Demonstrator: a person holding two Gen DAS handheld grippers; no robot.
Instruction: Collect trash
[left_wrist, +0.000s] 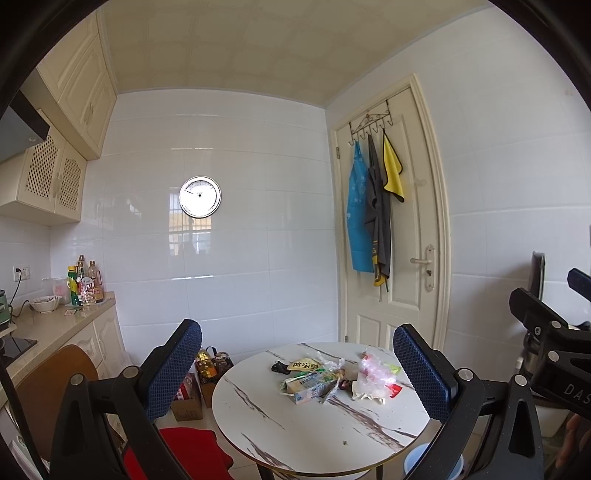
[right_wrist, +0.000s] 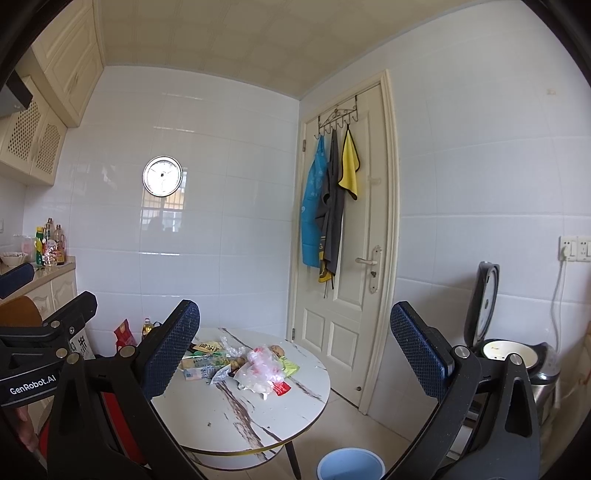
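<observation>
The left tool (left_wrist: 297, 363) is held with its jaws spread wide and nothing between them, raised above the round marble-patterned counter (left_wrist: 280, 435). The right tool (right_wrist: 295, 347) is likewise released, empty, and held above the same counter (right_wrist: 236, 424). Beyond the fingertips, the trash is seen piled near the far side of the counter: a milk carton (left_wrist: 308, 389) lying on its side, a yellow wrapper (left_wrist: 304, 364) behind it, a small black scrap (left_wrist: 279, 366) just beside that wrapper, and a crumpled clear plastic bag (left_wrist: 373, 376) with red print to the right. In the right view the carton (right_wrist: 197, 371) and the plastic bag (right_wrist: 262, 367) are touching the rest of the heap. A light blue bin (right_wrist: 350, 463) is seen on the floor below the near edge of the counter. A rice cooker (right_wrist: 517, 354) with its lid raised stands to the right, well apart from the trash.
</observation>
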